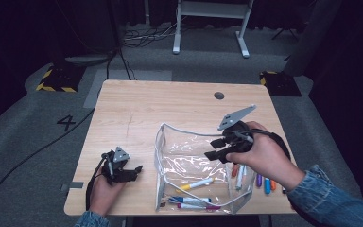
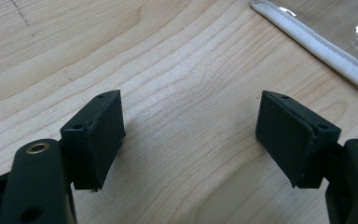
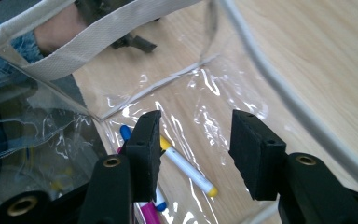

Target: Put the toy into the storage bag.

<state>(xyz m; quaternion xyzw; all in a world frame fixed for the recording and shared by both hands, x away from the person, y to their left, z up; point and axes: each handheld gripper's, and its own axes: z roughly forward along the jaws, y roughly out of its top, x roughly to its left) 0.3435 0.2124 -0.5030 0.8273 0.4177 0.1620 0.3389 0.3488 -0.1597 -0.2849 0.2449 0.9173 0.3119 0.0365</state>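
Both hand-held grippers, left [image 2: 191, 135] and right [image 3: 195, 151], gape empty; clear pouch [image 1: 163, 142] holds 3 markers [image 1: 196, 185].

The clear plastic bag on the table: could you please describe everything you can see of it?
The clear plastic bag is a transparent, glossy, creased pouch edged with white fabric trim. It stands open on the wooden table, near the front edge. Several markers lie inside on its bottom. The right gripper hovers over its open mouth, jaws apart and empty; the left gripper sits apart to its left.
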